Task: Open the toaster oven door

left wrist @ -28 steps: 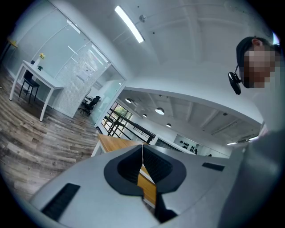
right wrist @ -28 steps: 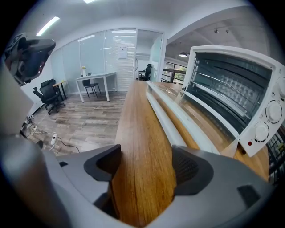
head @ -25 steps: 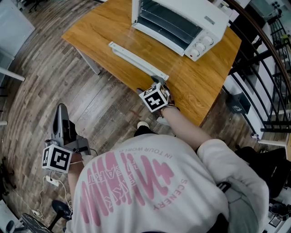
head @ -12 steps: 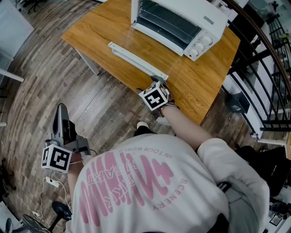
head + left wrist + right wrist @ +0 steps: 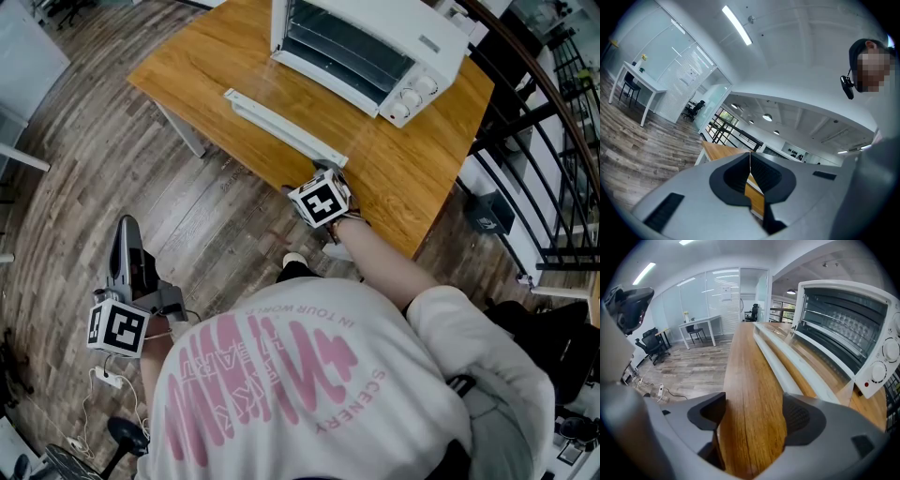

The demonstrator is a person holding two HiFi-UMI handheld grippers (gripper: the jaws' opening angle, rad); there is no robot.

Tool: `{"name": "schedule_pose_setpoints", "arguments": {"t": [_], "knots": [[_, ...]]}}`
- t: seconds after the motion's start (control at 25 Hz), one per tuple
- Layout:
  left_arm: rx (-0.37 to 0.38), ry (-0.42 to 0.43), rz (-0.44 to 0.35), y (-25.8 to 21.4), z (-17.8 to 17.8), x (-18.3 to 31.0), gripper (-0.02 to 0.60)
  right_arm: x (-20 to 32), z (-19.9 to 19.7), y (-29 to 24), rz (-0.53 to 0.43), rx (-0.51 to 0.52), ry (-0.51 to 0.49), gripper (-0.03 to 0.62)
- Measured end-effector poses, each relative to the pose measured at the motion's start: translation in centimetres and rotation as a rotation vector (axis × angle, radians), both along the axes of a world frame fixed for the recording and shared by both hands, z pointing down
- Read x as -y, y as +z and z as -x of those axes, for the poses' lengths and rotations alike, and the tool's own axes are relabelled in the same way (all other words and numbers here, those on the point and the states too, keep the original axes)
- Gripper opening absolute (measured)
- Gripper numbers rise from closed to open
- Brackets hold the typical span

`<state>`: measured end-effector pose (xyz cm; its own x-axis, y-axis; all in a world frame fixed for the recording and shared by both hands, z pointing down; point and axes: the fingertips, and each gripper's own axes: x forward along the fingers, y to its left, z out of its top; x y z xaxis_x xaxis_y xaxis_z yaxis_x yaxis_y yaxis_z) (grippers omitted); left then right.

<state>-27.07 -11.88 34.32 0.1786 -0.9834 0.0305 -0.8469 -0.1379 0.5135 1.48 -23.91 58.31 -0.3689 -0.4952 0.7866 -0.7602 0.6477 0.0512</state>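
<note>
Toaster oven [image 5: 375, 42]: one, white, on the far side of the table [image 5: 403, 178].
Door [image 5: 281, 127]: one, open, folded down flat over the tabletop.
Grippers: two.
Right gripper [image 5: 329, 169]: at the door's near corner; jaws apart, just been opening, nothing between them.
Left gripper [image 5: 126, 230]: low over the floor [image 5: 84, 141], jaws together, empty.

Head view is shot from high above the toaster oven [image 5: 373, 47] and aimed steeply down, so the whole table [image 5: 412, 178] under it is taken in from well back. Right gripper view is set low and close in front of the oven, just off the table edge, and is pointed along the wood at the dropped door [image 5: 776, 363] and open cavity. Left gripper view is held level, well off to the oven's side, and only a strip of table is caught. Oven and table are shared by the head and right gripper views.
</note>
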Motion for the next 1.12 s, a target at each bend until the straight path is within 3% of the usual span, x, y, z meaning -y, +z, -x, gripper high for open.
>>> {"name": "schedule_pose_setpoints", "arguments": {"t": [0.4,1.0,1.12], "knots": [[0.002,-0.002,-0.004,0.0,0.1,-0.3,0.021,0.0,-0.5,-0.3,0.010,0.024,0.032,0.393],[0.002,0.043,-0.020,-0.5,-0.4,-1.2,0.021,-1.0,-1.6,-2.8,0.036,0.186,0.181,0.400],[0.001,0.059,-0.026,-0.7,-0.7,-1.4,0.021,-1.4,-1.5,-4.2,0.026,0.238,0.207,0.374]]}}
